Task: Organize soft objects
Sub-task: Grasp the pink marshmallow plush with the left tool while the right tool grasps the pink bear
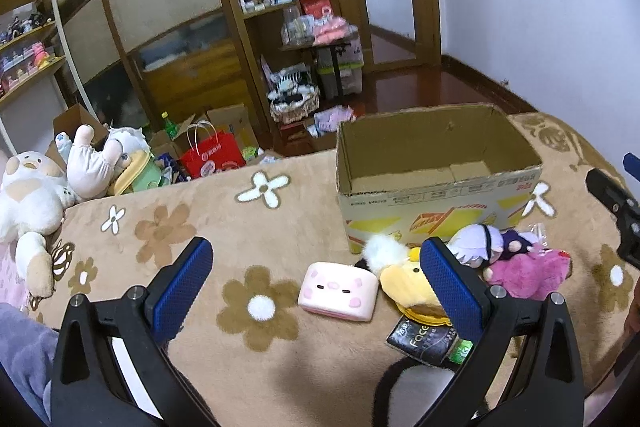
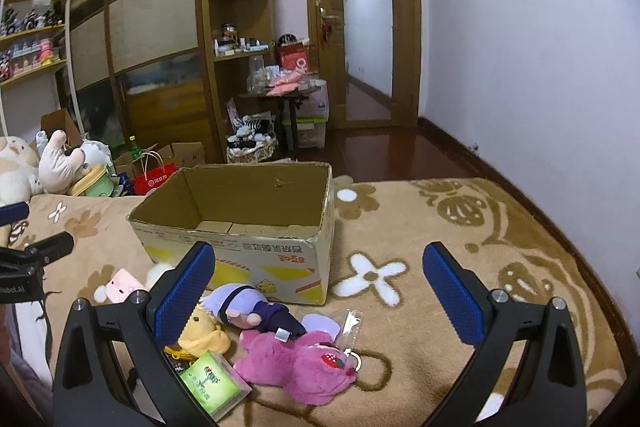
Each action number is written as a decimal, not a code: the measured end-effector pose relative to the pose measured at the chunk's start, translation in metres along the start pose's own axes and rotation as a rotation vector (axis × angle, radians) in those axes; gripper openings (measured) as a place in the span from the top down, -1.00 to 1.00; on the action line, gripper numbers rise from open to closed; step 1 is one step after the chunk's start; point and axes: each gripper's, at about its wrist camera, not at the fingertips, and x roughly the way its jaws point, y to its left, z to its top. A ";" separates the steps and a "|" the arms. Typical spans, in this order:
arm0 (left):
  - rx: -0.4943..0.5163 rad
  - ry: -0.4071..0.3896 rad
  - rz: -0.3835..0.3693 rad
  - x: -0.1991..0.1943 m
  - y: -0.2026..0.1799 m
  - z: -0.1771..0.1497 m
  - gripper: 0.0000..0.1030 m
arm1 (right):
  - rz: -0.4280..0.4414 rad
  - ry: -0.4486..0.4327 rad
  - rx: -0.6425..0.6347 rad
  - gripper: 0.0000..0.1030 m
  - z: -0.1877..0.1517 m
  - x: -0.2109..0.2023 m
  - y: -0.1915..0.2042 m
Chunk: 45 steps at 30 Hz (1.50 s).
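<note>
Soft, even indoor light with faint shadows; both fisheye views bow hard at black-cornered edges, far shelves [image 1: 256,3] slightly blurred.

Your left gripper [image 1: 318,277] and right gripper [image 2: 318,281] look alike: black angular arms with silver screws, blue dimpled pads [image 1: 182,283], and lower left of the left view, a lavender sleeve [image 1: 24,351].

Both wrist views forward, low, sharing cardboard box [image 1: 436,183].
</note>
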 end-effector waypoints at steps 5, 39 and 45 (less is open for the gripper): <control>0.024 0.073 0.009 0.022 -0.006 0.002 -0.98 | 0.009 0.084 0.021 -1.00 -0.003 0.020 -0.004; 0.117 0.513 -0.096 0.152 -0.014 -0.033 -0.98 | 0.036 0.610 -0.010 -1.00 -0.084 0.129 0.010; 0.118 0.517 -0.105 0.159 -0.014 -0.036 -0.98 | 0.048 0.622 0.012 -1.00 -0.088 0.135 0.005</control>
